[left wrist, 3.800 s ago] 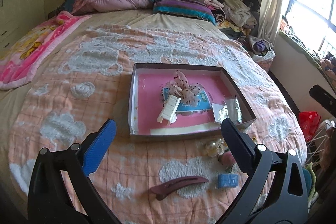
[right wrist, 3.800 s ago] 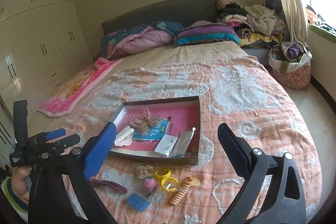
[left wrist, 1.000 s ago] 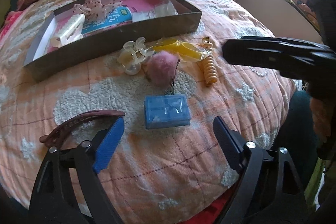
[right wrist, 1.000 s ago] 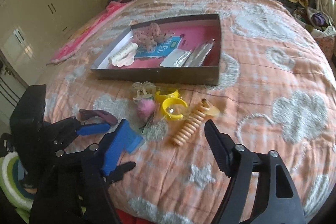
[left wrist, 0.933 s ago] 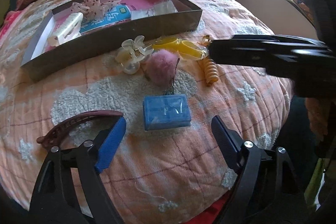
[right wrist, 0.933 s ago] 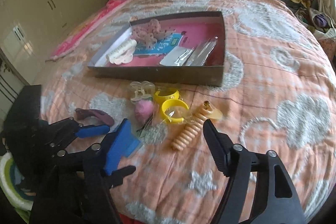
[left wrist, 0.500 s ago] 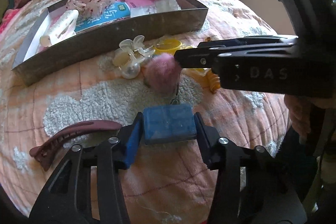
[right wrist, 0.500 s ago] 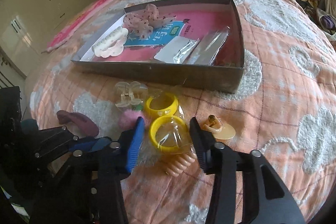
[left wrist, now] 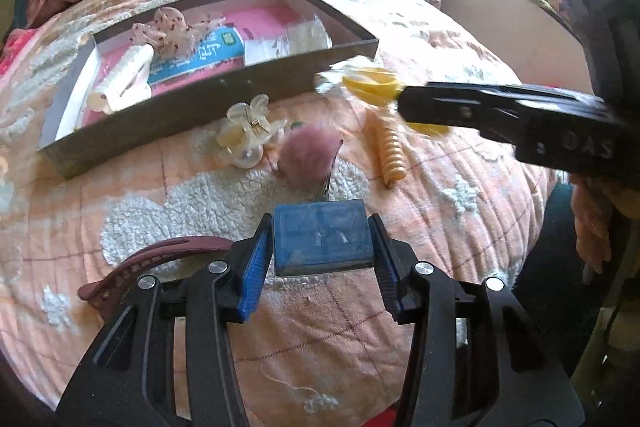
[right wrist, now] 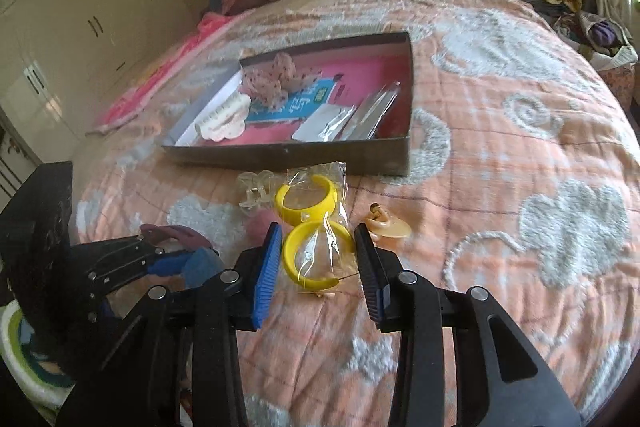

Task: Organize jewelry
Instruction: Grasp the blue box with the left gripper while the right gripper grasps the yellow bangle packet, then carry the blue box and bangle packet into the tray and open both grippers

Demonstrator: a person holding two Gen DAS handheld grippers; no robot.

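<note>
Both tongs are closed on items. The left gripper (left wrist: 322,255) is clamped on a blue box (left wrist: 322,241), one pad pressed against each side of it. The right gripper (right wrist: 318,259) is closed on a clear bag (right wrist: 320,223) holding two yellow bangles (right wrist: 316,251); the nearer bangle sits between the pads, and the farther one stands just beyond the fingertips in the same bag. Seen from the left wrist, the bag is lifted clear of the bedspread (left wrist: 460,195) and blurred.

Just left of the left gripper, a maroon hair clip (left wrist: 156,259) lies on the bedspread, its end beside the left finger. Just beyond the blue box lies a pink pompom (left wrist: 310,155). A clear claw clip (left wrist: 248,135) lies beyond and left of the pompom, touching it or nearly so. An orange spiral tie (left wrist: 390,155) lies beyond and right of the box, below the right gripper's finger as that view shows it.

Beside the right gripper's right finger, a tan disc-shaped piece (right wrist: 386,225) rests on the bedspread.

Farther out, beyond all loose items, an open tray (right wrist: 304,149) with a pink floor is placed on the bedspread. Inside it are a white claw clip (right wrist: 220,119) at the left end, a dotted fabric bow (right wrist: 276,79) behind it, a blue card (right wrist: 304,103) in the middle and clear packets (right wrist: 352,119) at the right end.

A hand (left wrist: 592,223) is partly seen at the right edge of the left wrist view, behind the right gripper.
</note>
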